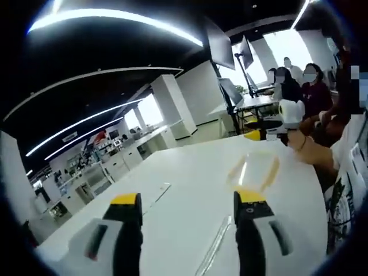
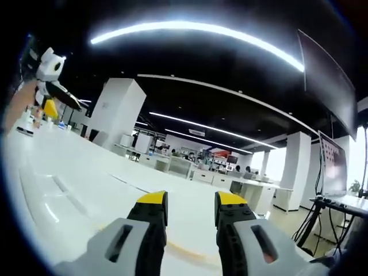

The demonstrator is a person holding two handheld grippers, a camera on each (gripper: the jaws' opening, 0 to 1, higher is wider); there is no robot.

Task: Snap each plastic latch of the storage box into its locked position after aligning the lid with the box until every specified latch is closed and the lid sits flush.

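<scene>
Now approach step: left gripper [image 1: 187, 208] jaws apart, right gripper [image 2: 191, 208] likewise, empty; clear box [image 1: 253, 172] at twelve o'clock; next, reach latch.

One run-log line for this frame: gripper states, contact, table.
left hand-held gripper: open, holding nothing | right hand-held gripper: open, holding nothing | white table: yellow-rimmed clear item ahead of left jaws, untouched

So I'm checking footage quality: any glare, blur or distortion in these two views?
Left gripper view: bright windows blow out, the clear lid is faint against the white table. Right gripper view: tabletop overexposed, ceiling light strips bowed by the fisheye.
</scene>
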